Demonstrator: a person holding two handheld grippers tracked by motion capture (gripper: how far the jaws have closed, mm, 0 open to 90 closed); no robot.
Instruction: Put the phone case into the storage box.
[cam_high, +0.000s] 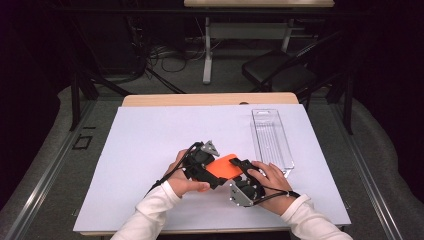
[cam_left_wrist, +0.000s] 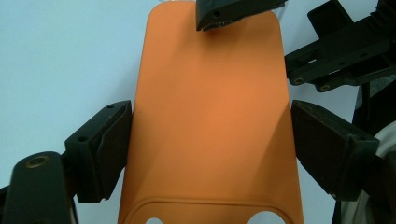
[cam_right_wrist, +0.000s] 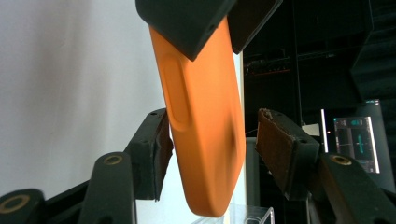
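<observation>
An orange phone case (cam_high: 224, 167) is held just above the white mat between both hands. My left gripper (cam_high: 212, 172) is shut on it. In the left gripper view its jaws press the two long edges of the case (cam_left_wrist: 210, 116), with the left gripper (cam_left_wrist: 210, 140) straddling the full width. My right gripper (cam_high: 241, 170) comes from the opposite end. In the right gripper view the case (cam_right_wrist: 205, 130) stands edge-on between the right gripper (cam_right_wrist: 212, 140) jaws. The left pad touches it and a gap remains at the right pad, so this gripper is open.
A clear plastic tray (cam_high: 272, 140) lies lengthwise at the right of the white mat (cam_high: 150, 140), close to my right hand. The mat covers a wooden table with its far edge (cam_high: 210, 99) showing. A dark chair (cam_high: 280, 70) stands on the floor beyond.
</observation>
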